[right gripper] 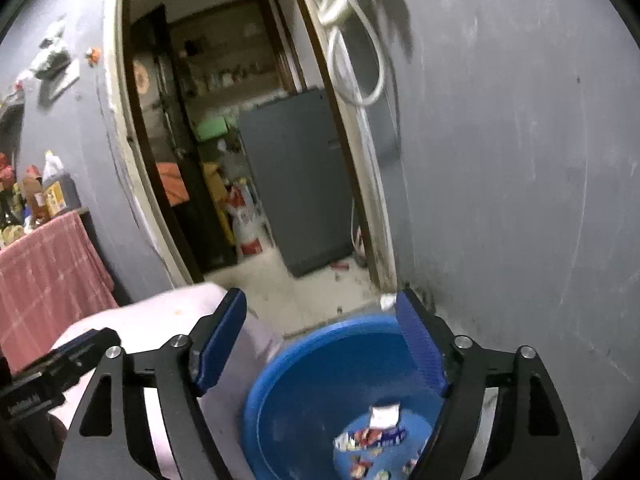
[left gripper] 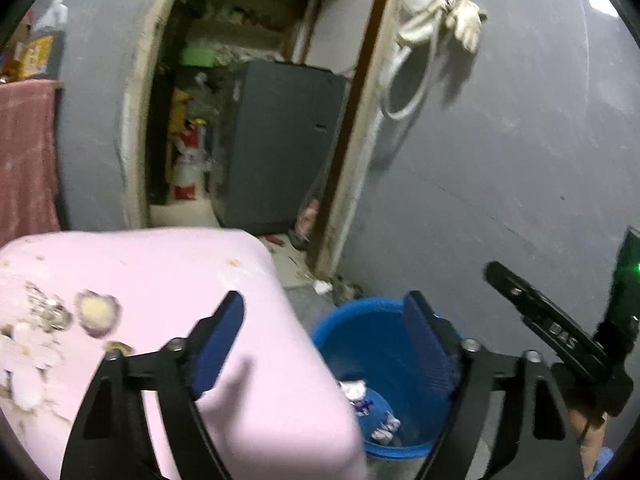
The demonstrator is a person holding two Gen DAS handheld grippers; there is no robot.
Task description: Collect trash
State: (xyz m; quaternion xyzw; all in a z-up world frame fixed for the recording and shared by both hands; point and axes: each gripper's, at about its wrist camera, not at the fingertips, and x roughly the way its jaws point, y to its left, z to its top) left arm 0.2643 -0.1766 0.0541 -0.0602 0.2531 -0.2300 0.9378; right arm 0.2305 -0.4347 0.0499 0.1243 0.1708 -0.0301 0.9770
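Both grippers spread wide and empty above a blue tub of wrappers beside a pink table.

Left wrist view: the left gripper (left gripper: pixel 324 344) has its jaws wide apart, holding nothing; the blue tub (left gripper: pixel 348 328) stands upright on the floor, mouth up, against the grey wall (left gripper: pixel 500 140), with crumpled wrappers (left gripper: pixel 380 420) in its bottom, their long axis unclear. The pink table (left gripper: pixel 180 280), touching or just beside the tub, carries scraps (left gripper: pixel 96 312). The right gripper's body shows at the right edge. Right wrist view: the right gripper (right gripper: pixel 320 344) is likewise agape and empty over the tub (right gripper: pixel 304 380); wrappers (right gripper: pixel 372 436) lie scattered inside. A doorway shows a grey fridge (right gripper: pixel 300 176); a white cord (right gripper: pixel 352 60) hangs on the wall.
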